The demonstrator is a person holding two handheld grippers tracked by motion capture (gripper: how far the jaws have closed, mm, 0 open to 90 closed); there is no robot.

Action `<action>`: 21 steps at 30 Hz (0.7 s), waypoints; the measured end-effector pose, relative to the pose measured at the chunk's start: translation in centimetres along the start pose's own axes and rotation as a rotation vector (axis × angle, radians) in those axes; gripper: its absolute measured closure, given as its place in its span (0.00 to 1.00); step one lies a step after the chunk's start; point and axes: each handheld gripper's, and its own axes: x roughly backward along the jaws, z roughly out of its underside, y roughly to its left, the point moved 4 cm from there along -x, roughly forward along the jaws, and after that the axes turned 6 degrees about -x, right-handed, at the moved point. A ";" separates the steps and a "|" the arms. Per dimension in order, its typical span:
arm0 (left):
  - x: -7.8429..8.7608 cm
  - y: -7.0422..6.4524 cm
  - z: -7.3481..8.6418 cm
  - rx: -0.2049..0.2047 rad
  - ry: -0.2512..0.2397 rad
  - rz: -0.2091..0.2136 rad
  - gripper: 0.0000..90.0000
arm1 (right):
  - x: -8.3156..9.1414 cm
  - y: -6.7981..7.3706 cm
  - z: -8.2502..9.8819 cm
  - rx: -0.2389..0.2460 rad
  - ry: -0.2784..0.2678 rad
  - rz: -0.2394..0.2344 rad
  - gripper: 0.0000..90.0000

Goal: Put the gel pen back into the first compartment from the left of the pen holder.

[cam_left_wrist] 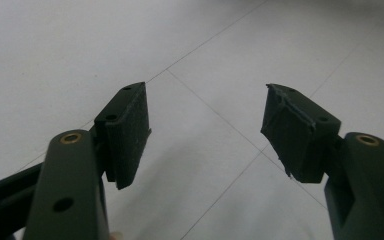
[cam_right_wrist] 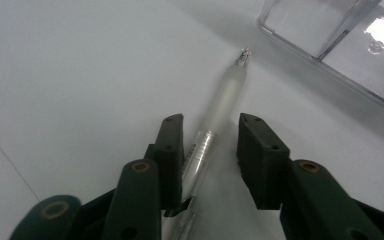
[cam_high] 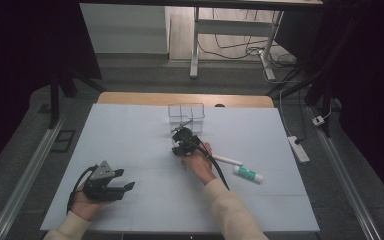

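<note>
1. Right gripper: jaws narrowed around a clear pen. The left pad touches the barrel; a gap remains at the right pad.
2. The pen lies on the white table, tip toward the clear organizer, just short of it.
3. Left gripper: jaws wide apart, nothing between them, low over the table near the front edge.

Pen: slim, frosted translucent barrel w/ clear section, small metal tip. Lies flat on white counter, tip pointing toward clear compartment box, just short of it, not touching. Rear part of barrel sits between right tongs, against one pad; the other pad looks just clear.
</note>
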 end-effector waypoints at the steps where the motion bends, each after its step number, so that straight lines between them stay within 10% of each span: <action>1: 0.0 0.0 0.0 0.000 0.001 0.000 0.39 | 0.0 0.0 0.0 0.002 0.003 0.001 0.75; 21: -0.1 0.1 0.1 0.001 0.005 -0.002 0.39 | 0.4 -0.5 0.2 -0.033 0.002 -0.039 0.88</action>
